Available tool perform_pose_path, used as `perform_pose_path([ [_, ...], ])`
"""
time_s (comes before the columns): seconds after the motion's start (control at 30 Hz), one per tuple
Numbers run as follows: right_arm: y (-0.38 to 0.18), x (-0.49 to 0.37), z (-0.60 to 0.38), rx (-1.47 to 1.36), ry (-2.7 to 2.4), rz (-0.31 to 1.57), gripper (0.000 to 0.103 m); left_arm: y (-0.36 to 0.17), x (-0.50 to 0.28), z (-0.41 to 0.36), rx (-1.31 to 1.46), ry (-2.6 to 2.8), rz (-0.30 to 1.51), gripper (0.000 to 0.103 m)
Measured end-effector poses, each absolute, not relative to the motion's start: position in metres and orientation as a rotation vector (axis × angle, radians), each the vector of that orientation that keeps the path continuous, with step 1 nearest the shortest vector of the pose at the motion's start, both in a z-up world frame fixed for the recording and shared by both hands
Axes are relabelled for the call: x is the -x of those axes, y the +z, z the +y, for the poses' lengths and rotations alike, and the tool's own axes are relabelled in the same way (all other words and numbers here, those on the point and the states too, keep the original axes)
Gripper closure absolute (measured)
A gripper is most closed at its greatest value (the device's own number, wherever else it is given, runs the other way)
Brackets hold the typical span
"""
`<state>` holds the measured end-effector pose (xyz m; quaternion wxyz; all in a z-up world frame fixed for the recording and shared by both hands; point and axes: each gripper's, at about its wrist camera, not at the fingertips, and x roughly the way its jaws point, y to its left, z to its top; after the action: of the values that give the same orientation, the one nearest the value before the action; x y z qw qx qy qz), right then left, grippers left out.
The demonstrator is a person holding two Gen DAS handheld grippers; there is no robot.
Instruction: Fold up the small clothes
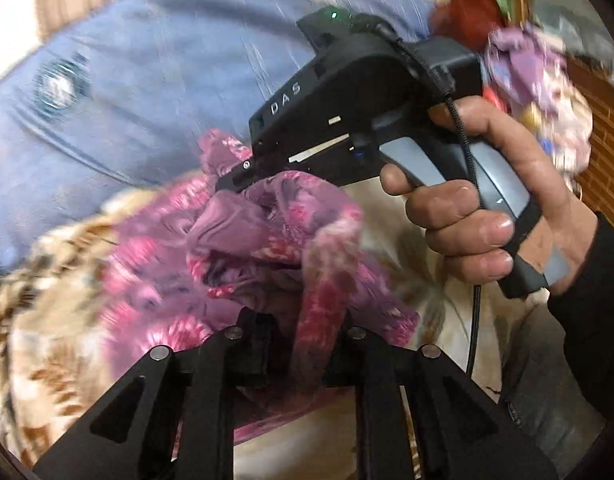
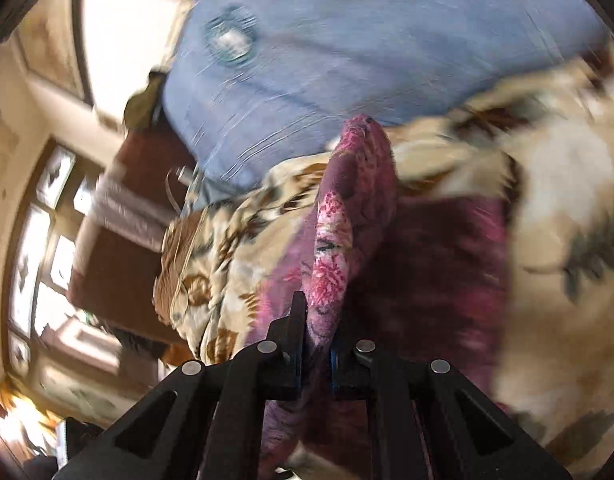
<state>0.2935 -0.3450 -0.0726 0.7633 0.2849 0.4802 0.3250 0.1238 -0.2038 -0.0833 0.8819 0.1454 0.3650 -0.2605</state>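
Nearest my left camera: left gripper, black, jaws drawn narrow and pinched on a twisted strip of the garment, a small purple-pink floral piece. I log the garment as bunched and lifted, hanging between both tools above the blanket, which is cream with brown flowers. Left of it and behind: a blue cover with a round emblem, blurred. Centre to right in the same view: right gripper, its tip buried in the upper fold of the garment, body marked with white letters; the person's hand wraps its grey handle, dark sleeve at the far right edge. Upper right: a heap of clothes, purple and red, against a brick wall; details too smeared for me to list. Right camera, left to right: bright windows, a dark red furniture piece, the blanket, then the right gripper nipped tight on a vertical fold of the garment, with the blue cover above.
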Motion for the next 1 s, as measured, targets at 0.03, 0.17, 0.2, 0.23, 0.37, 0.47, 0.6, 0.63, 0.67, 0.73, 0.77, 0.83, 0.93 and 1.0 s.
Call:
perform_pose_path([
  [0.03, -0.090, -0.296, -0.355, -0.652, 0.700, 1.060, 0.094, -0.095, -0.128, -0.210, -0.310, -0.561, 0.792, 0.086],
  [0.17, -0.166, -0.310, -0.378, -0.885, 0.633, 1.200, 0.093, -0.117, -0.127, -0.221, -0.323, -0.621, 0.866, 0.066],
  [0.2, -0.157, -0.312, -0.376, -0.854, 0.635, 1.183, 0.089, -0.111, -0.122, -0.216, -0.293, -0.653, 0.856, 0.059],
  [0.23, -0.148, -0.312, -0.375, -0.824, 0.624, 1.162, 0.086, -0.105, -0.118, -0.210, -0.262, -0.680, 0.853, 0.056],
  [0.37, -0.110, -0.295, -0.375, -0.709, 0.548, 1.083, 0.054, -0.077, -0.097, -0.168, -0.130, -0.695, 0.841, 0.046],
  [0.47, -0.084, -0.269, -0.381, -0.639, 0.498, 1.032, 0.053, -0.061, -0.092, -0.126, -0.028, -0.636, 0.830, 0.040],
  [0.6, -0.067, -0.221, -0.381, -0.622, 0.511, 0.957, 0.051, -0.066, -0.102, -0.067, 0.139, -0.482, 0.855, 0.035],
  [0.63, -0.069, -0.212, -0.378, -0.620, 0.501, 0.953, 0.051, -0.071, -0.110, -0.052, 0.195, -0.439, 0.886, 0.035],
  [0.67, -0.075, -0.203, -0.374, -0.609, 0.486, 0.966, 0.050, -0.077, -0.116, -0.042, 0.245, -0.423, 0.908, 0.035],
  [0.73, -0.093, -0.193, -0.364, -0.582, 0.471, 1.011, 0.053, -0.089, -0.129, -0.030, 0.320, -0.424, 0.948, 0.035],
  [0.77, -0.103, -0.192, -0.359, -0.561, 0.448, 1.040, 0.064, -0.097, -0.138, -0.028, 0.335, -0.413, 0.975, 0.035],
  [0.83, -0.111, -0.194, -0.354, -0.494, 0.356, 1.077, 0.092, -0.113, -0.152, -0.032, 0.359, -0.410, 1.028, 0.035],
  [0.93, -0.091, -0.183, -0.363, -0.532, 0.342, 1.015, 0.093, -0.127, -0.151, -0.034, 0.444, -0.421, 1.058, 0.033],
  [1.0, -0.077, -0.167, -0.367, -0.506, 0.298, 0.969, 0.094, -0.130, -0.147, -0.035, 0.421, -0.420, 1.047, 0.026],
])
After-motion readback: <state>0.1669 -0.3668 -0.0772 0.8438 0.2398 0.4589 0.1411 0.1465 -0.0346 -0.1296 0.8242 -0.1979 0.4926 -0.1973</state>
